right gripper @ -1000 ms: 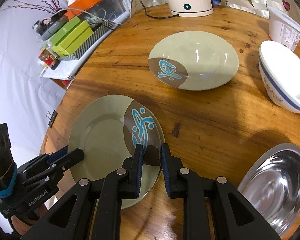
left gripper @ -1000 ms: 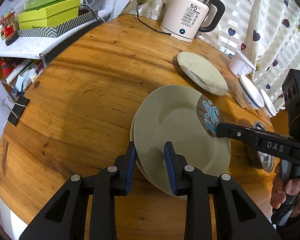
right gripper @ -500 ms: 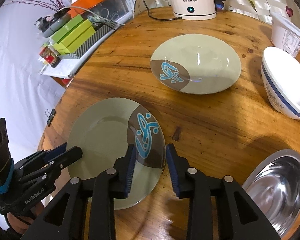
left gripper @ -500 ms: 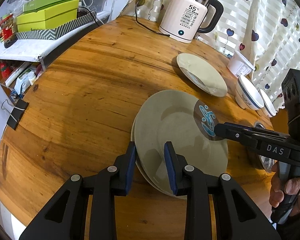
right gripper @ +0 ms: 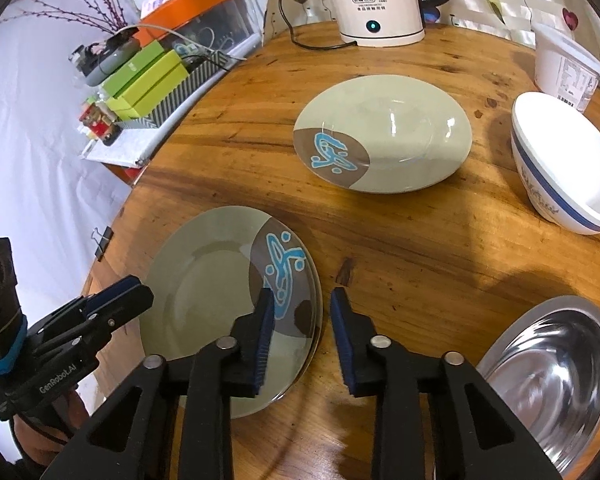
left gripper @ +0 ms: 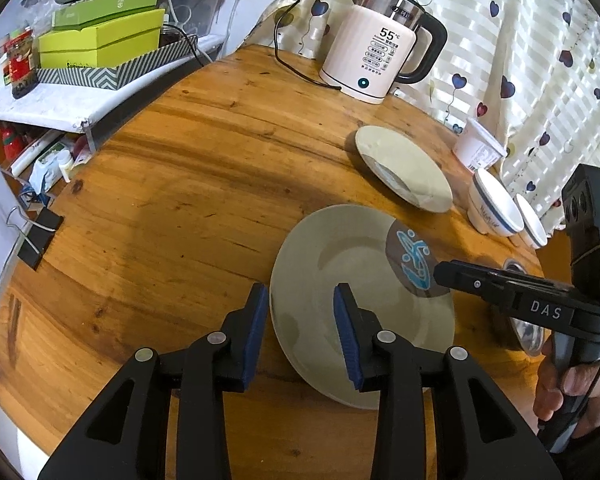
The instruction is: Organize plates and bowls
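1. Near plate point(left gripper: 360, 312) (a stack, judging by the doubled rim in the right wrist view) lies flat on the wooden table point(left gripper: 180, 200), close to the near edge. It is flanked by both claws on opposite sides.
2. Left gripper point(left gripper: 300, 320): jaws part-open and opening; the plate's rim sits between the pads, but no pad is seen pressing on it. Nothing held.
3. Right gripper point(right gripper: 302, 328): jaws part-open and closing; rim by the brown patch lies in the gap, left pad over the plate, right pad over bare wood. No grip yet, by the look of it.
4. Second plate point(right gripper: 382, 132) lies beyond the near one, toward the kettle point(left gripper: 380, 52), well apart. Right gripper is judged the nearer arm to it.
5. White bowl point(right gripper: 564, 164) and steel bowl point(right gripper: 548, 380) sit on the right gripper's side.
6. Key relation: the near plate's rim runs crosswise through each gap, so any pinch must straddle the rim edge-on.
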`<state>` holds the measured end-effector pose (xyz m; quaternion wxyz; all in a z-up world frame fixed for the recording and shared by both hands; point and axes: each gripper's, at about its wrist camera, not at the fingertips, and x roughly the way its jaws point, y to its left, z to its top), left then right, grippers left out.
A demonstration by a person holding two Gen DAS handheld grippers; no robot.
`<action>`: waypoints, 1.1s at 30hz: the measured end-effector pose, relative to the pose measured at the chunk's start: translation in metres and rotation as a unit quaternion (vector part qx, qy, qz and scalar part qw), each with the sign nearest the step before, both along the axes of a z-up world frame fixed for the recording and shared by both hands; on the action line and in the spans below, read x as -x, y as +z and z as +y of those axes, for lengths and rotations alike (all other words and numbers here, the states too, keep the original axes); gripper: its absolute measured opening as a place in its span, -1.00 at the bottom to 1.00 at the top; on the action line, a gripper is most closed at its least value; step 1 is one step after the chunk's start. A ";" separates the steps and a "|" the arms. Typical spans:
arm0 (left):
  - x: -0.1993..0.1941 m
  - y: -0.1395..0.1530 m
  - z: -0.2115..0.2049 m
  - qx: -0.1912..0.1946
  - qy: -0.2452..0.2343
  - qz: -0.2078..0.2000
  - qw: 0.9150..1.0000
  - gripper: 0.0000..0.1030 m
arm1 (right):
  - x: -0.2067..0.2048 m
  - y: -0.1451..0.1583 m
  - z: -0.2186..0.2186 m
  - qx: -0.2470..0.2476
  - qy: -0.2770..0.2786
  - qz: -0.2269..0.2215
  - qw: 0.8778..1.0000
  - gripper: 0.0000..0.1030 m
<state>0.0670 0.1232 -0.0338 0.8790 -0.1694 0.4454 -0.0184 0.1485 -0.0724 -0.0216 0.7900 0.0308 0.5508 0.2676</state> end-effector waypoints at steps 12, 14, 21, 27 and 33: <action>0.000 0.000 -0.003 0.000 -0.003 0.002 1.000 -0.31 | 0.002 -0.001 -0.001 -0.004 -0.001 0.002 1.000 -0.60; 0.001 0.001 -0.002 -0.002 0.000 0.000 1.000 -0.31 | 0.002 0.001 -0.003 -0.007 -0.001 0.000 1.000 -0.60; 0.000 0.017 0.000 0.001 -0.001 -0.019 1.000 -0.31 | 0.004 0.020 -0.014 -0.008 -0.013 -0.023 1.000 -0.46; -0.006 0.030 -0.005 0.014 -0.021 -0.038 0.999 -0.03 | 0.004 0.034 -0.025 -0.010 -0.027 -0.039 0.999 -0.30; -0.015 0.037 -0.013 0.013 -0.034 -0.045 0.998 -0.01 | 0.000 0.038 -0.038 -0.020 -0.044 -0.040 0.998 -0.15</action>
